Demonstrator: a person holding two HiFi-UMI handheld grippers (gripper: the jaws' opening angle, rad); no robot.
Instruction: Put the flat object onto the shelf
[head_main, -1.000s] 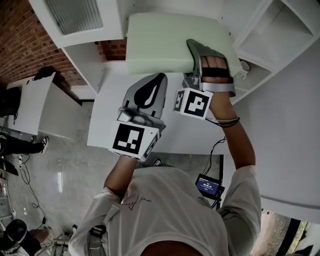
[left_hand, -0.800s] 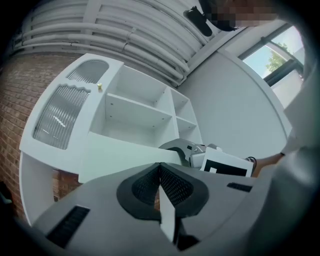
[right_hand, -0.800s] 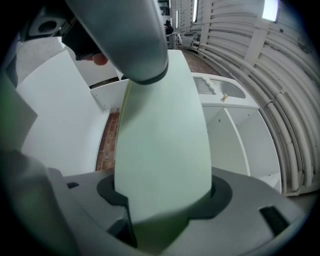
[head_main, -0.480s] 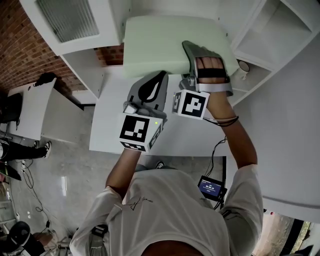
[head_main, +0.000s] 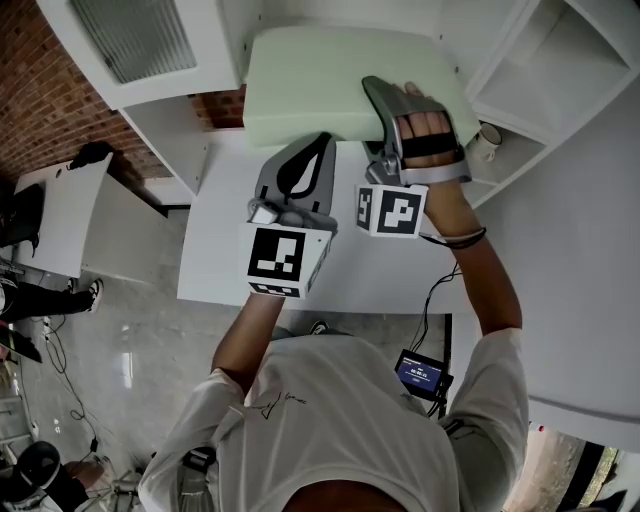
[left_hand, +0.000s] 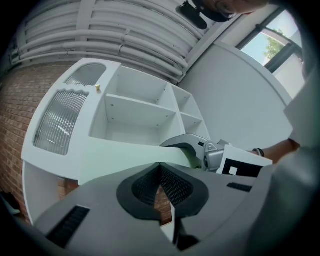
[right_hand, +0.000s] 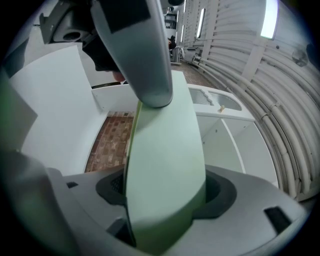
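A brick wall and a ribbed translucent panel frame the left of the scene as a person at a white shelf unit works two hand-held grippers. The left gripper hangs just below the near edge of the load, its fingers pressed together on nothing; its own view shows the dark pads meeting with only brick and white board beyond them. At centre is the task's thing, a pale green foam pad, flat and thick, held up level in front of the unit's open compartments. To its right, the right gripper is clamped on the pad's right-hand corner, one finger lying over the top face and the other under it; the right gripper view shows the green slab filling the gap between the pads. Farther right, empty white compartments stand open. The job looks partly done: the pad is lifted and brought up to the shelving, but no view shows it resting on a board. What appears left is to slide it into a compartment, set it down flat and let go.
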